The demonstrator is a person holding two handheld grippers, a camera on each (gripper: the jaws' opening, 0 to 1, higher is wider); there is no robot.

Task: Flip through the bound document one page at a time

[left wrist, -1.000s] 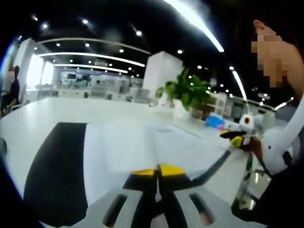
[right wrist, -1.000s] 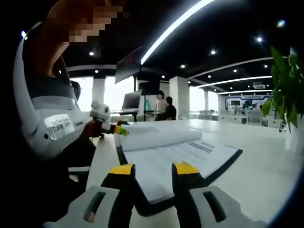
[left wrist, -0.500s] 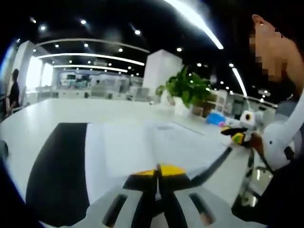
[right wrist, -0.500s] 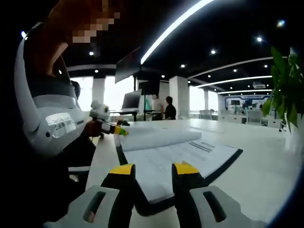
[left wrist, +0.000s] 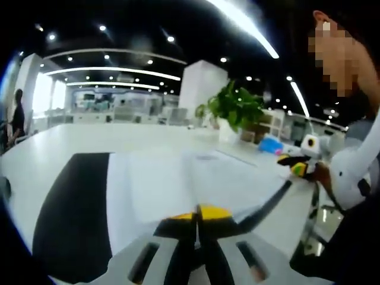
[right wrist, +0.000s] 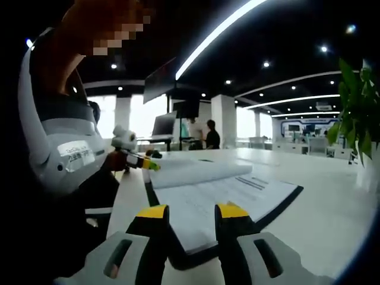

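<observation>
The bound document (left wrist: 178, 178) lies open on the white table, its black cover (left wrist: 71, 208) spread to the left and white pages in the middle. My left gripper (left wrist: 197, 214) is shut at the document's near edge, with a white page running into its yellow tips. In the right gripper view, the left gripper (right wrist: 145, 162) touches the edge of a bulging, lifted page (right wrist: 199, 169). My right gripper (right wrist: 193, 211) stands open just short of the printed page (right wrist: 225, 199), nothing between its jaws. It also shows in the left gripper view as the right gripper (left wrist: 297, 167), beyond the document's right corner.
A potted plant (left wrist: 234, 113) and a blue and pink object (left wrist: 268, 146) stand on the table past the document. The person's white sleeve (right wrist: 65, 154) is close on the left. Far off are a monitor (right wrist: 163, 126) and a seated person (right wrist: 211, 135).
</observation>
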